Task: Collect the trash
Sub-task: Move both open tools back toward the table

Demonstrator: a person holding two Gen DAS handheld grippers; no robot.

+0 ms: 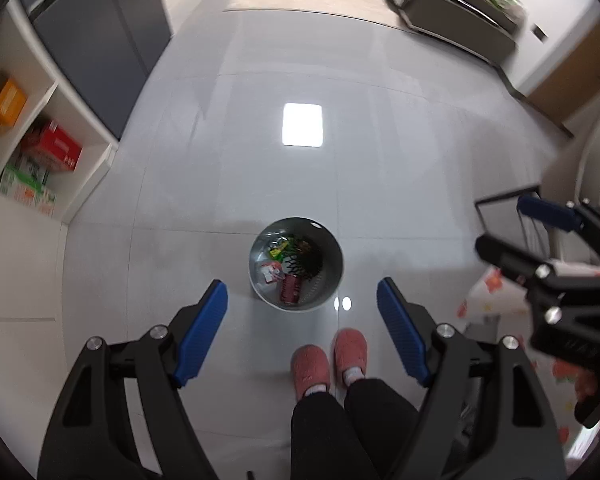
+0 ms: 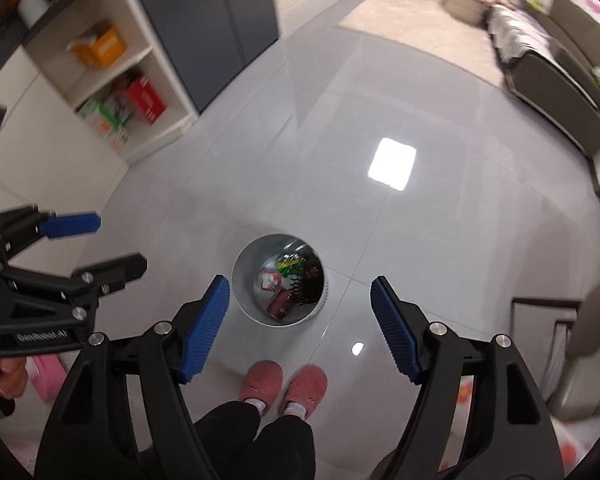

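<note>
A round grey metal bin (image 1: pixel 260 284) (image 2: pixel 242 300) stands on the pale tiled floor far below both grippers. Inside lie a red can (image 1: pixel 291 289) (image 2: pixel 280 304), a green wrapper (image 1: pixel 282 248) (image 2: pixel 292 266), a white and red wrapper (image 1: pixel 270 270) (image 2: pixel 269 280) and a black netted piece (image 1: pixel 308 266) (image 2: pixel 310 286). My left gripper (image 1: pixel 302 284) (image 2: pixel 120 240) is open with nothing between its blue pads. Beside it at the same height, my right gripper (image 2: pixel 300 280) (image 1: pixel 500 224) is also open and empty. Both point steeply down.
The person's pink slippers (image 1: pixel 328 360) (image 2: pixel 284 384) and black trouser legs stand just short of the bin. A white shelf with boxes (image 1: pixel 48 152) (image 2: pixel 116 92) and a grey cabinet (image 2: pixel 208 20) line the left. A sofa (image 2: pixel 556 80) and rug lie far off; flowered cloth (image 1: pixel 488 300) is at the right.
</note>
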